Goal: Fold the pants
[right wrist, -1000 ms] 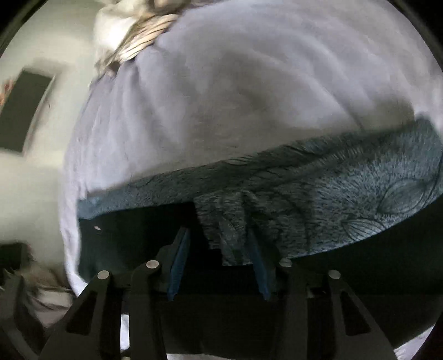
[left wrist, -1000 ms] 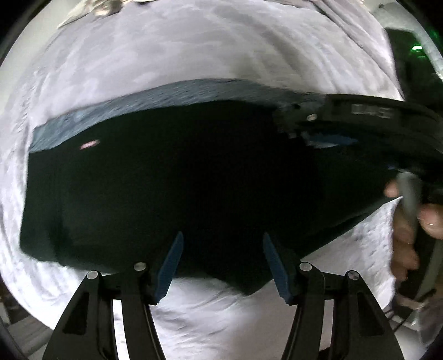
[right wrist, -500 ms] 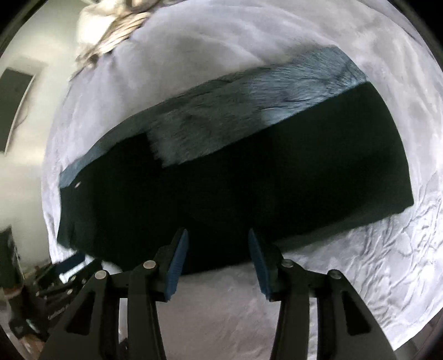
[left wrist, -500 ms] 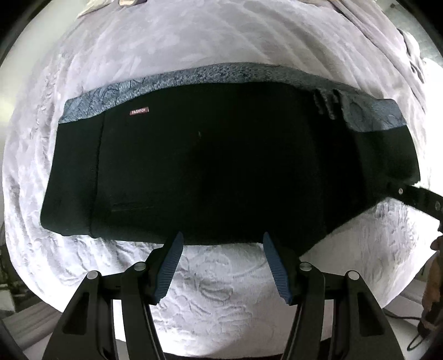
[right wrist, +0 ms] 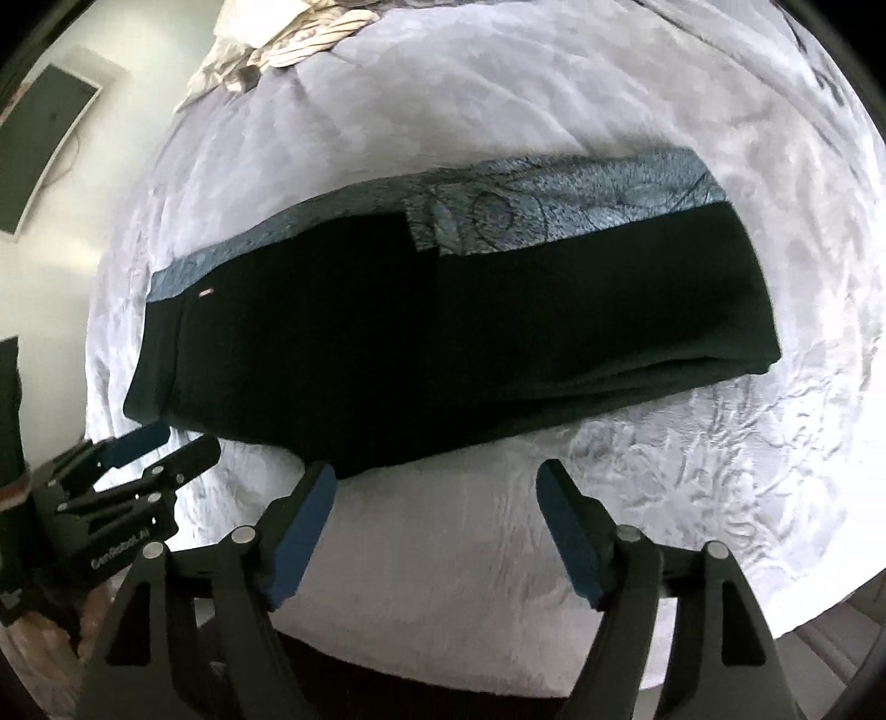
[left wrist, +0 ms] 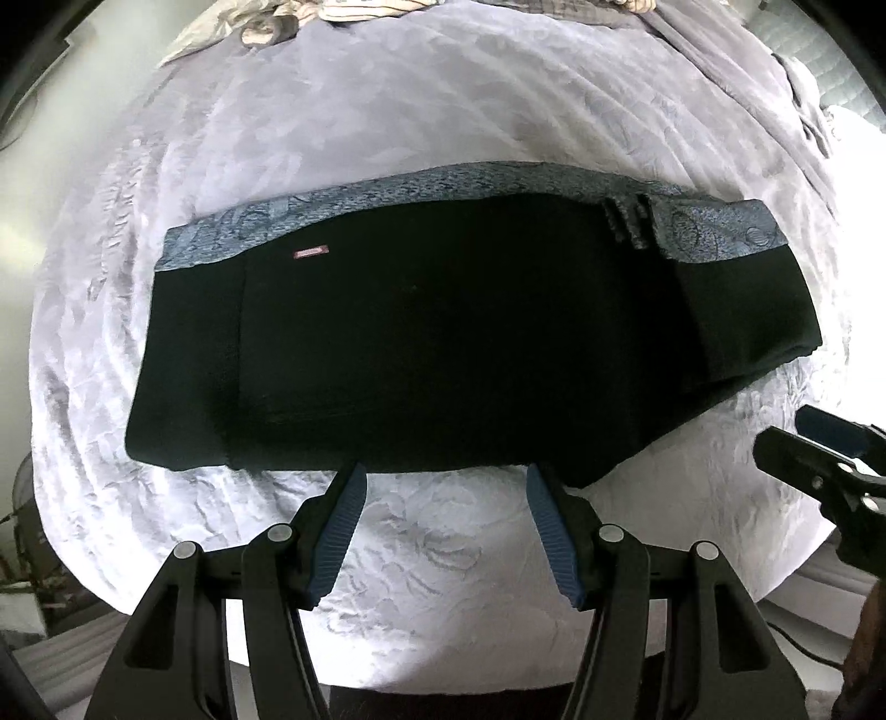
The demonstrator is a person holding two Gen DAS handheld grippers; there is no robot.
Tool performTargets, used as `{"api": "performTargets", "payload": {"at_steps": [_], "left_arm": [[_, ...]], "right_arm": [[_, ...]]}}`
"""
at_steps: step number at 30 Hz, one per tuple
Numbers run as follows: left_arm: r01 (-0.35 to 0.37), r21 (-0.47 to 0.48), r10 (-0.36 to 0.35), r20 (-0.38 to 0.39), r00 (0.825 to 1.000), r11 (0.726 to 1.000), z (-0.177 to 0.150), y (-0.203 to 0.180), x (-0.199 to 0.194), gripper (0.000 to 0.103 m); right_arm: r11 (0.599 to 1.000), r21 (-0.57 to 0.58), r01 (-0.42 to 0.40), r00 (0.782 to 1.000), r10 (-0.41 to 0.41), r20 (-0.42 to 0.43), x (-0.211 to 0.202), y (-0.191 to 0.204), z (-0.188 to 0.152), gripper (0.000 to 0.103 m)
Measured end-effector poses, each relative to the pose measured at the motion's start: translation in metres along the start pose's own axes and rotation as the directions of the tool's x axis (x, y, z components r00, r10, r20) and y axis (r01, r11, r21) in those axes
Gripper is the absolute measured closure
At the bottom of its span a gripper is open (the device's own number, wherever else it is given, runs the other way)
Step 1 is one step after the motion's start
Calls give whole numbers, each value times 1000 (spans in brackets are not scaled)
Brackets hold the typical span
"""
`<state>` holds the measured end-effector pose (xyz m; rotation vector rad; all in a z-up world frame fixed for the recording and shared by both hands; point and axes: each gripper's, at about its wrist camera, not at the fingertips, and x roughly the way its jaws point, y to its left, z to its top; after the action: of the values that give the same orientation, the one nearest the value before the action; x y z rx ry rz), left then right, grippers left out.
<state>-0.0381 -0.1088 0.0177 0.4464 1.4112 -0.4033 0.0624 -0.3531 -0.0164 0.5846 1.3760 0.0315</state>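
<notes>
Folded black pants [left wrist: 443, 343] lying flat mid-bed, patterned blue waistband [left wrist: 714, 235] along their far edge, your left gripper [left wrist: 443, 526] and right gripper [right wrist: 437, 526] both spread, empty, just short of the pants' near edge, pale embossed bedspread [left wrist: 421, 548] under the pants, crumpled striped bedding [right wrist: 299, 44] beyond them, wall-mounted dark screen [right wrist: 39, 138] far left of them.

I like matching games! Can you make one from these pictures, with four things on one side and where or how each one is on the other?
Things:
1. pants
2. red label
3. left gripper
4. striped cloth

Places or states:
A. open, holding nothing, just short of the pants' near edge
B. crumpled at the far end of the bed
C. lying folded, black with a blue patterned band along the far edge
D. on the black cloth, just below the blue band

Pairs: 1-C, 2-D, 3-A, 4-B
</notes>
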Motion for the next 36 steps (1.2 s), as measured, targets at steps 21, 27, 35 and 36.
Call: {"api": "performTargets", "payload": {"at_steps": [21,27,35,36], "left_arm": [[44,-143,-32,86,996,989,-6,41,-26,0],[51,-179,-37,82,996,982,-9,56,-23,0],[30,-194,-17,67,998,980,-15,72,-17,0],[30,-194,-17,67,998,981,-15,73,-16,0]], "right_arm": [[971,-206,121,991,-106,80,-35,71,5,14],[964,-219,149,988,-136,77,-32,83,7,0],[958,-223,182,983,-177,42,-23,94,10,0],[958,-219,183,983,-179,40,-23,93,11,0]]}}
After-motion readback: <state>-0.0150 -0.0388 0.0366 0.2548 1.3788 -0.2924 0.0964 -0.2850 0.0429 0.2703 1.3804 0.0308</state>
